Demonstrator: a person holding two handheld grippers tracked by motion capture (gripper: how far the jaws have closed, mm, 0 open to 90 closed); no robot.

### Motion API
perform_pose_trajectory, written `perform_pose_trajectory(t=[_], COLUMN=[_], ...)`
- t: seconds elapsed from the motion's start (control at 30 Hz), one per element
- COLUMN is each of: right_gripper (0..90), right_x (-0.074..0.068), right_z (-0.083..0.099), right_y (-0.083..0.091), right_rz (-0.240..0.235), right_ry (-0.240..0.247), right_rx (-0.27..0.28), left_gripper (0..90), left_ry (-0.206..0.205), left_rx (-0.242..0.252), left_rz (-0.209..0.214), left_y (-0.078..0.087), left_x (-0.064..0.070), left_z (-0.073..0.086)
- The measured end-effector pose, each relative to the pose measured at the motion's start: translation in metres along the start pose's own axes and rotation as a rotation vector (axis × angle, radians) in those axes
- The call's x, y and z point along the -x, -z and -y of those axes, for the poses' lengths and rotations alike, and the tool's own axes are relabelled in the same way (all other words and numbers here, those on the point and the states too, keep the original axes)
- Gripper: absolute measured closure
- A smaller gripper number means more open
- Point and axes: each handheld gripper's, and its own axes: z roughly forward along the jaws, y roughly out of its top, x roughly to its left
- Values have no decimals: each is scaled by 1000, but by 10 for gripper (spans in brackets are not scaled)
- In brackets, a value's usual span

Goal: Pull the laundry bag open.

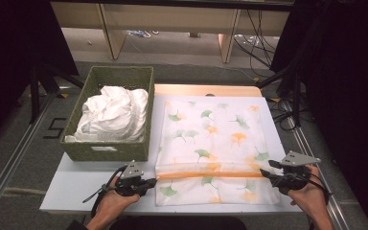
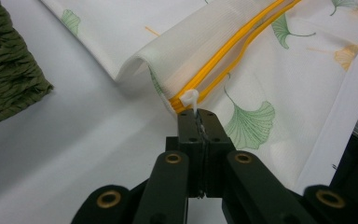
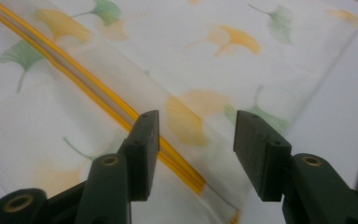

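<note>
A white mesh laundry bag (image 1: 215, 148) printed with green and orange leaves lies flat on the table, an orange zipper (image 1: 211, 175) running across its near part. My left gripper (image 1: 151, 182) is at the zipper's left end, shut on the white zipper pull (image 2: 189, 98). My right gripper (image 1: 263, 173) stands open at the bag's right edge, its jaws straddling the right end of the zipper (image 3: 121, 112) just above the fabric. White clothes (image 1: 112, 112) fill a green woven basket (image 1: 110, 148) at the left.
The basket (image 2: 9, 70) stands close to the left of my left gripper. The white table top (image 1: 76, 184) has bare room at the front left. A wooden strip (image 1: 206, 90) edges the far side. Dark stands and cables flank the table.
</note>
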Motion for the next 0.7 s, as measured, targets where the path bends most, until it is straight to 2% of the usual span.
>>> perform_pose_trajectory(t=[0.03,0.07,0.1,0.13,0.17,0.2,0.23,0.3,0.33,0.37,0.4,0.43,0.47,0.5,0.57,0.6,0.63,0.67,0.7], right_gripper=[496,496,496,494,488,486,485,468,460,457,448,439,439,433,409,408,401,394,394], right_x=[-5,-9,-14,-16,-20,-21,-24,-27,-30,-30,-30,-31,-32,-32,-35,-38,-38,-40,-42], right_z=[-3,-7,-8,-11,-13,-15,-17,-21,-21,-22,-24,-25,-25,-26,-29,-30,-32,-34,-36], right_y=[-4,-10,-13,-18,-25,-28,-35,-44,-45,-50,-52,-56,-58,-60,-66,-67,-71,-73,-76], right_rz=[-12,-21,-28,-49,-58,-56,-73,-73,-76,-71,-73,-51,-58,-51,-57,-78,-65,-72,-85], right_ry=[7,37,35,66,79,99,119,152,144,185,201,226,217,235,241,248,281,285,312], right_rx=[-5,-8,-11,-18,-26,-30,-59,-92,-114,-113,-119,-117,-136,-136,-163,-202,-194,-211,-229], left_gripper=[870,852,838,818,780,745,723,663,613,555,531,495,462,449,434,422,415,412,405], left_ry=[-7,-6,8,-10,-14,-13,-7,4,13,5,36,51,46,20,16,21,21,17,34], left_rx=[-13,-12,-16,-23,-16,-18,-12,11,13,6,22,31,33,23,22,31,30,30,48], left_rz=[-1,3,1,-1,-12,-5,-4,-20,-22,-30,-19,-26,-30,-31,-34,-34,-31,-32,-29], left_y=[1,1,2,4,4,5,6,7,9,10,11,11,12,14,18,19,19,20,19], left_x=[-2,-2,-2,-3,-3,-3,-2,0,0,-2,0,1,1,-1,-1,0,0,0,2], left_z=[0,-1,-1,-2,-2,-2,-2,-3,-4,-4,-4,-3,-3,-3,-3,-4,-4,-4,-4])
